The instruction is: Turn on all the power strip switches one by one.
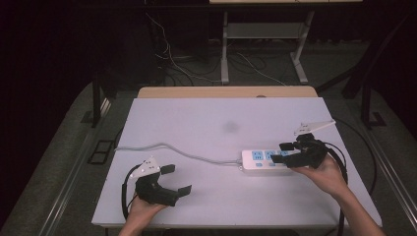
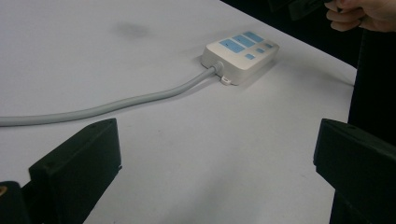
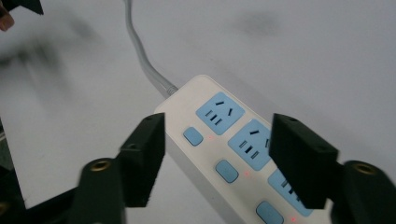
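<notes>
White power strip [image 1: 264, 162] with blue sockets lies flat on the right half of the white table [image 1: 216, 123], its long axis running left-right. Grey cable [image 1: 167, 149] exits its left end and runs across to the table's left edge. In the right gripper view small red lights glow beside the blue switch buttons [image 3: 193, 136]. Right gripper [image 1: 285, 152] hovers over the strip's right end, jaws spread wide, one on each side of the body, not clamped. Left gripper [image 1: 176, 180] sits at the near-left of the table, well apart from the strip, jaws wide and empty, pointed toward it. Faint dark smudge [image 1: 230, 127] on the table behind the strip.
</notes>
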A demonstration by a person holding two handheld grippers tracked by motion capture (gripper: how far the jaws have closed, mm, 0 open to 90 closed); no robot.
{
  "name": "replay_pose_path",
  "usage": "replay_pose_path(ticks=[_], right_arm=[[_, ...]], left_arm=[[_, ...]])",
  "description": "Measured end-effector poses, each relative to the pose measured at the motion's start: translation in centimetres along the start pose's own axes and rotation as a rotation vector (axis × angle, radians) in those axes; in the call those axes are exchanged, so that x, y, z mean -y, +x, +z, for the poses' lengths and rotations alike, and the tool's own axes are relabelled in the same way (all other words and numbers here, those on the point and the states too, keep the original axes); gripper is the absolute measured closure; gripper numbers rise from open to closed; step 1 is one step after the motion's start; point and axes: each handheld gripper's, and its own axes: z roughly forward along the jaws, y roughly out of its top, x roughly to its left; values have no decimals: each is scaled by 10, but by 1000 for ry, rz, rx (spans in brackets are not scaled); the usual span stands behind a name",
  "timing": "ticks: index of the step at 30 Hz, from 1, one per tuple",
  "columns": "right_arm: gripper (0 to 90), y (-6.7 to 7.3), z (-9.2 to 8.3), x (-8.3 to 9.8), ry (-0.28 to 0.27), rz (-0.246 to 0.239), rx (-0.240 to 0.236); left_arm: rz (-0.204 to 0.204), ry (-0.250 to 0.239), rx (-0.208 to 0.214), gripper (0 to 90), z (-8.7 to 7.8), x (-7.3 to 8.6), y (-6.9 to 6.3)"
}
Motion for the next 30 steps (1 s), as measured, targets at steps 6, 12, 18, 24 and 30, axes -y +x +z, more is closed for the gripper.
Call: replay_pose_path(ticks=[6,12,18,24,30], right_arm=[[18,2,-9,15,-31,55,0],[5,4,-18,30,-73,94,3],[5,7,-25,51,-122,125,9],[5,15,-21,73,-155,139,17],[6,20,-13,86,-181,147,23]], left_arm=[[-4,1,-4,0,1,0,1],[-5,3,-2,0,2,0,1],[-9,4,-2,0,2,0,1],[-8,9,-3,0,2,0,1],[-5,13,-2,0,3,0,2]])
